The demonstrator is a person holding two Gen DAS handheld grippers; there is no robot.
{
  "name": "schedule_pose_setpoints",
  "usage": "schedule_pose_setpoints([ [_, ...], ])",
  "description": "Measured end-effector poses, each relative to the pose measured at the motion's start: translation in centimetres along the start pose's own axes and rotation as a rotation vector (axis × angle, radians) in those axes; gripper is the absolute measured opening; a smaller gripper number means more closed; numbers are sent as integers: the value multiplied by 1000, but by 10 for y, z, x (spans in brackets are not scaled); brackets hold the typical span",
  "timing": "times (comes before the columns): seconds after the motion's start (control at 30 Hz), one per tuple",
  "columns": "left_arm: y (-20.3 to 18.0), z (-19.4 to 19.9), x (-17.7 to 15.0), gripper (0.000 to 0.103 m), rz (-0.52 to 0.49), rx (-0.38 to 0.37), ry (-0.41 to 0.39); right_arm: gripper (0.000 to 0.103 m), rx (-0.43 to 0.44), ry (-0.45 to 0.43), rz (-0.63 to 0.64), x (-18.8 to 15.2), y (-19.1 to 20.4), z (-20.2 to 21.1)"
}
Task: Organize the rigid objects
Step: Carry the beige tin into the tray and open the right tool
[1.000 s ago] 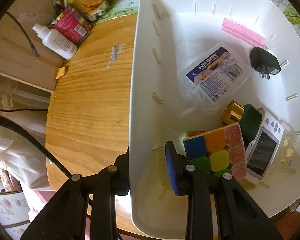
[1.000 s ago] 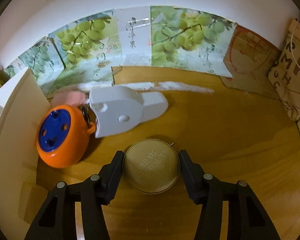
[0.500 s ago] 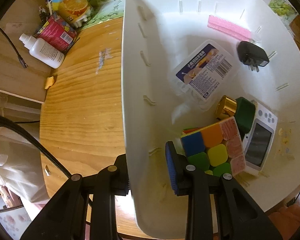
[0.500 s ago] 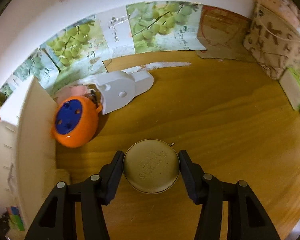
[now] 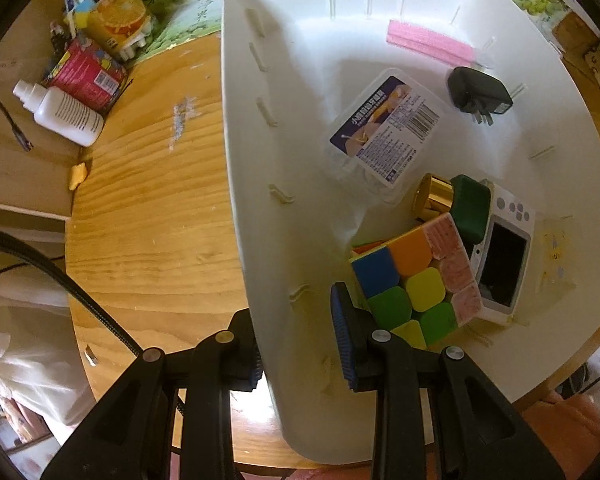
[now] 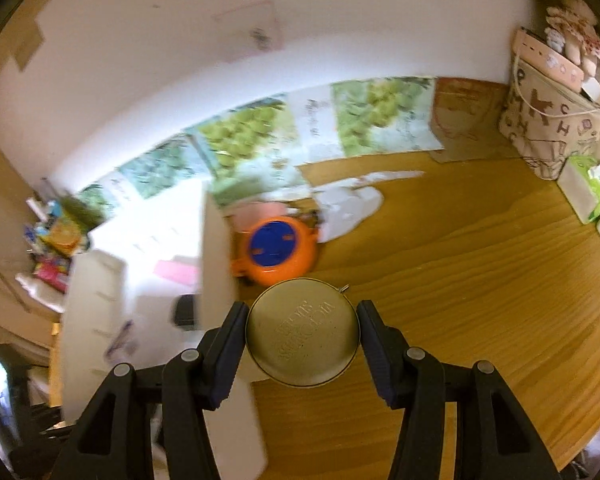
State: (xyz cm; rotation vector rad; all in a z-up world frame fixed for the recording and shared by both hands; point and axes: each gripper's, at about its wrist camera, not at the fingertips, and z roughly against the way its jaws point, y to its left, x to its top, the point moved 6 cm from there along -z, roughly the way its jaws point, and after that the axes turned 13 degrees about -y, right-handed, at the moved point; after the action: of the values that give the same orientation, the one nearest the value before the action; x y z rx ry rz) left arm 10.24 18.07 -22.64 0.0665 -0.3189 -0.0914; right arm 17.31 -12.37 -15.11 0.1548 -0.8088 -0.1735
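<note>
My left gripper (image 5: 296,336) straddles the near left wall of a white bin (image 5: 260,184), one finger outside, one inside, and grips it. In the bin lie a colour cube (image 5: 416,280), a white handheld device (image 5: 504,256), a green-and-gold bottle (image 5: 456,202), a clear labelled box (image 5: 384,132), a black plug adapter (image 5: 478,94) and a pink strip (image 5: 428,42). My right gripper (image 6: 302,334) is shut on a round gold tin (image 6: 302,332), held above the table beside the bin's wall (image 6: 216,264).
An orange round object with a blue face (image 6: 278,250) and a white object (image 6: 352,204) lie on the wooden table right of the bin. A white bottle (image 5: 62,110), a red packet (image 5: 86,76) and a juice carton (image 5: 114,14) stand left of it. A printed bag (image 6: 552,128) is far right.
My right gripper has lifted the gold tin well above the table and swung left toward the bin; the view is blurred. My left gripper keeps its hold on the bin wall.
</note>
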Motion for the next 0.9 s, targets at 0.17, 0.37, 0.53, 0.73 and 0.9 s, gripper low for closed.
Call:
schedule_pose_setpoints([
  [0.17, 3, 0, 1, 32, -1, -13, 2, 56, 77, -17, 31, -6, 35, 15],
  [0.37, 8, -4, 2, 32, -9, -25, 7, 56, 169, -31, 126, -20, 80, 28],
  [0.53, 5, -5, 0, 32, -49, 9, -8, 56, 233, -24, 189, -31, 103, 35],
  [0.73, 2, -2, -2, 32, -41, 24, -11, 56, 288, 0, 245, -38, 118, 36],
  [0.9, 2, -1, -2, 32, -23, 34, -20, 63, 320, 19, 271, -39, 121, 37],
])
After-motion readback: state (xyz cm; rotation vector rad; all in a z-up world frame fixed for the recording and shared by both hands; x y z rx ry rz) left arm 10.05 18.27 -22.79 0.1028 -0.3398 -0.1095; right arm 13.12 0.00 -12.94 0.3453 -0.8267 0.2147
